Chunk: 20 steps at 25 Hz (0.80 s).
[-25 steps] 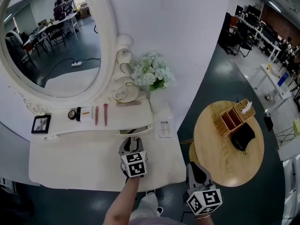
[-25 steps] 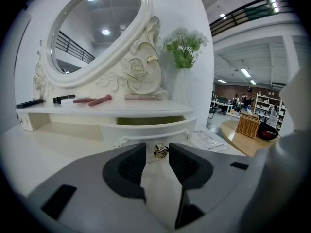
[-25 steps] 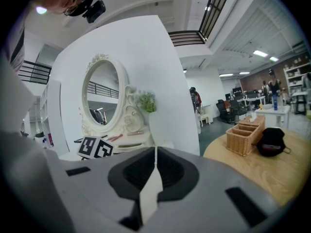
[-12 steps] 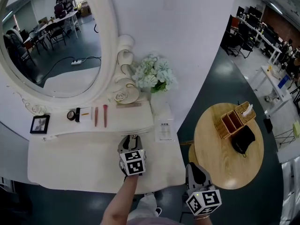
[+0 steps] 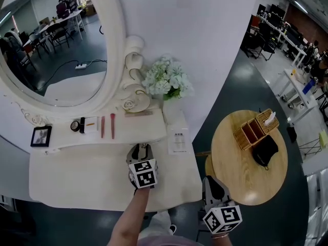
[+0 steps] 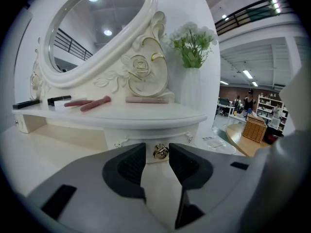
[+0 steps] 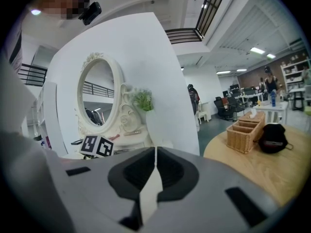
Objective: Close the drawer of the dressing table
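Observation:
The white dressing table [image 5: 77, 181] has a raised shelf [image 5: 128, 131] under the oval mirror [image 5: 51, 45]. Its small drawer [image 6: 131, 139] sits flush beneath the shelf edge, with a gold knob [image 6: 160, 151] on its front. My left gripper [image 5: 141, 148] [image 6: 157, 152] is up against that drawer front. Its jaws stand apart, and the knob is in the gap between the tips, close to the right one. My right gripper [image 5: 215, 184] [image 7: 154, 161] hangs shut and empty off the table's right front corner.
On the shelf lie make-up brushes [image 5: 107, 125] and a photo frame [image 5: 41, 136]. White flowers [image 5: 166, 81] stand at its right end, above a white card [image 5: 178, 141]. To the right, a round wooden table [image 5: 241, 186] carries a wicker organiser [image 5: 256, 128] and a black pouch [image 5: 265, 150].
The drawer stood partly out with a dark gap showing; it has slid in under the shelf. My left gripper moved with it toward the mirror. The right gripper stayed put.

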### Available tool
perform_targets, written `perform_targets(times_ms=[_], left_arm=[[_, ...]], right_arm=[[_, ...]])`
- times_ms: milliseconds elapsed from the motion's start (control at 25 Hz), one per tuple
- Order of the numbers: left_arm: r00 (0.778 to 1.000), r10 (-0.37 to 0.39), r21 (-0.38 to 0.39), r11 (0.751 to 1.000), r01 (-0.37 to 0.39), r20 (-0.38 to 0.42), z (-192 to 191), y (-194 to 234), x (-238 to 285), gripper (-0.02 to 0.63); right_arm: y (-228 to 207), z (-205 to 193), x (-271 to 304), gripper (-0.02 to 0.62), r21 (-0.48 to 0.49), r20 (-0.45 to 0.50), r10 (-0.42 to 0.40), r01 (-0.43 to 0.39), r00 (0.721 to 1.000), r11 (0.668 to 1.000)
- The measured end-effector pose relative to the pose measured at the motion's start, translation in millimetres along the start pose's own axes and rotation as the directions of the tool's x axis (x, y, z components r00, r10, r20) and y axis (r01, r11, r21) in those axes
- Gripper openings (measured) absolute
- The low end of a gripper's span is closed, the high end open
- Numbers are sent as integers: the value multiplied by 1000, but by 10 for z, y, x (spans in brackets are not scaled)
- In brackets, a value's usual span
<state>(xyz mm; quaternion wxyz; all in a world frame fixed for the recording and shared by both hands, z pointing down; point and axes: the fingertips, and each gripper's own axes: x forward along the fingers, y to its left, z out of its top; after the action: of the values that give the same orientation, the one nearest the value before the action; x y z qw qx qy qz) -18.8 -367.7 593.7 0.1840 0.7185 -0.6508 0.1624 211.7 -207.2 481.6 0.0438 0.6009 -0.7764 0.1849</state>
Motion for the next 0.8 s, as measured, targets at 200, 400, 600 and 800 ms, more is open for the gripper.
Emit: perform_targets(times_ms=[200, 400, 600, 800], left_arm=[[1000, 12, 8, 1000, -12, 12, 17, 10, 28, 150], [1000, 21, 0, 1000, -21, 4, 16, 13, 48, 150], [1000, 25, 0, 1000, -25, 4, 11, 9, 52, 150], [1000, 19, 8, 1000, -19, 1, 26, 4, 36, 152]], right_arm=[[-31, 3, -3, 6, 1, -1, -7, 7, 1000, 1000], [-44, 15, -8, 8, -3, -1, -9, 9, 1000, 1000], [-46, 45, -39, 6, -8, 5, -12, 12, 1000, 1000], [-27, 94, -83, 8, -17, 15, -16, 16, 1000, 1000]])
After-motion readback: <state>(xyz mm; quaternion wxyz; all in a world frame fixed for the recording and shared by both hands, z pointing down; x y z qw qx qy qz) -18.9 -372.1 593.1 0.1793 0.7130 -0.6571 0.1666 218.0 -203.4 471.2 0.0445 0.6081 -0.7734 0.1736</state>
